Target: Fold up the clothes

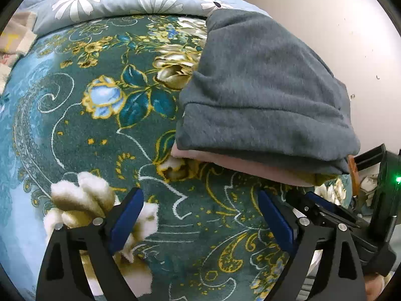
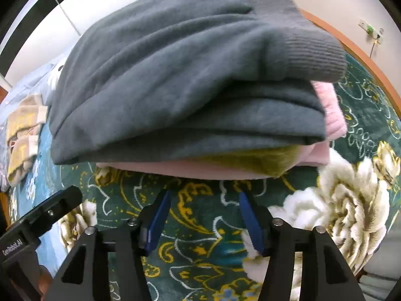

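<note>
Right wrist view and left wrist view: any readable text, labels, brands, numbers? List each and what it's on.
"GenRobot.AI": white print on the black body of the left tongs, at the lower left of the right wrist view; small and curved, so this reading is approximate.
Beige folded cloth at the left edge: faint marks, too blurred to read.
Left wrist view: no readable text.

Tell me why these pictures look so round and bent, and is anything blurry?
Left wrist view: fisheye curves the floral blanket into a dome with dark corners. Right wrist view: same bulge; the grey garment looks slightly soft up close, evenly lit, without glare.
</note>
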